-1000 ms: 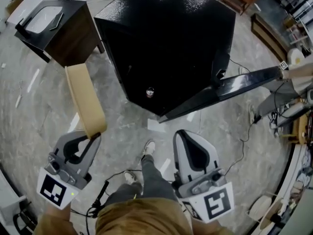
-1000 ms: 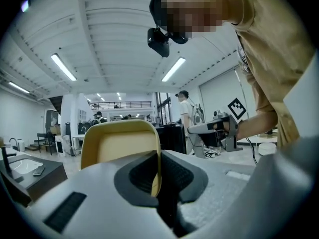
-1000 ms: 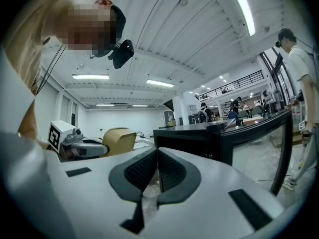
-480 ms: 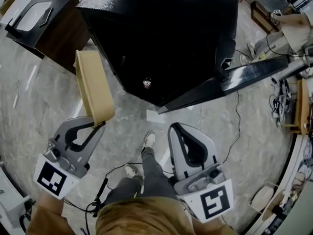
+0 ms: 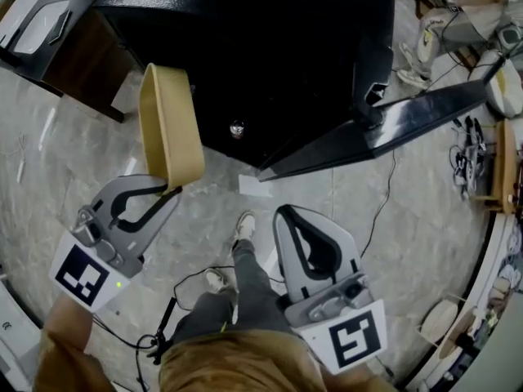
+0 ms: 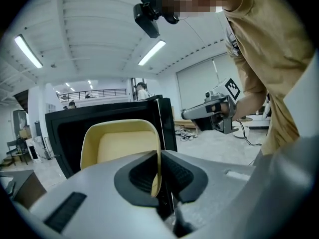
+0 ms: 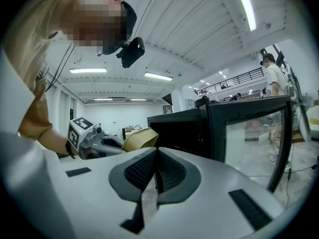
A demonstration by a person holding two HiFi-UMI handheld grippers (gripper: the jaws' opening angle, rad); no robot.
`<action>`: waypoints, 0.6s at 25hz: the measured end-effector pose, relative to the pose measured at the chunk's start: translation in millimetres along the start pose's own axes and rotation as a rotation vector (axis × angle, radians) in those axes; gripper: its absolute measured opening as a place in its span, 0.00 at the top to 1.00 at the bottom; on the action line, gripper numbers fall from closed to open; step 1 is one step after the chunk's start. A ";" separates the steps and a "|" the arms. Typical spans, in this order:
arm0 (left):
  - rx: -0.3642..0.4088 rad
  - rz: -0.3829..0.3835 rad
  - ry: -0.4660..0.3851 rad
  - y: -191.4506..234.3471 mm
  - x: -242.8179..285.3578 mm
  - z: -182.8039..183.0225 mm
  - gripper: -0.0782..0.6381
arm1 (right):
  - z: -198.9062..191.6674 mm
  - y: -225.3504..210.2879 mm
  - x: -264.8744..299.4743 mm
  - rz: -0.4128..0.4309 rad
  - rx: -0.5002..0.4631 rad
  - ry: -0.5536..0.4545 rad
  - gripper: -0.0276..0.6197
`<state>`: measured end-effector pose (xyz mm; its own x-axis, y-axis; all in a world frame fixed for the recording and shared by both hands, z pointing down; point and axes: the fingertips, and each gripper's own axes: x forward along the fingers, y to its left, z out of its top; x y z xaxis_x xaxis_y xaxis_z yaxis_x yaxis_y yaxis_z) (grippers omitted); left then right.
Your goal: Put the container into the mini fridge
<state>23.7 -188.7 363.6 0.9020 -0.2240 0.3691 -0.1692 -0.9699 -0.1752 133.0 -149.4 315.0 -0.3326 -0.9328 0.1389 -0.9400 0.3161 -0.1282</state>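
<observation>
Head view has the tan container (image 5: 172, 125) in the left of the frame. It sticks out from the left gripper (image 5: 166, 190), with its far end toward the black mini fridge (image 5: 270, 47) that fills the upper middle. It is in the air, clear of the floor (image 5: 73, 178) and not yet inside the fridge.

Left gripper view shows those jaws nearly together, pinched on one thin side wall of the container, with a pad on each face of the wall. The container's hollow faces back toward that camera, and the fridge's dark opening lies right behind it. Holding it by the edge keeps the gripper's body behind the container, so I judge that the container can go into the opening first.

The fridge door (image 5: 409, 121) is swung out toward the right of the head view, which leaves the front free. That is probably why the right gripper (image 5: 290, 215) sits low in the middle, well apart from the door. Right gripper view shows its jaws closed together with nothing between them.

A one-wall pinch gives little hold against twisting. The container could swing if its far end catches the fridge frame or the dark cabinet (image 5: 65, 47) at the upper left.
</observation>
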 end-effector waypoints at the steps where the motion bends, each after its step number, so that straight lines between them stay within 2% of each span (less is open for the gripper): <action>1: 0.009 -0.013 0.004 2.3 5.1 -1.9 0.87 | -2.3 -1.6 1.4 0.001 0.001 0.002 0.95; 9: 0.162 -0.132 0.055 20.8 56.4 -19.7 0.87 | -18.3 -19.0 10.2 0.006 0.006 0.015 0.95; 15: 0.188 -0.165 0.103 34.6 83.9 -39.9 0.87 | -28.7 -32.2 15.5 0.006 0.004 0.029 0.95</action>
<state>77.7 -244.8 424.9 0.8643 -0.0825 0.4962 0.0618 -0.9616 -0.2675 156.0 -169.0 349.4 -0.3402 -0.9255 0.1662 -0.9377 0.3208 -0.1334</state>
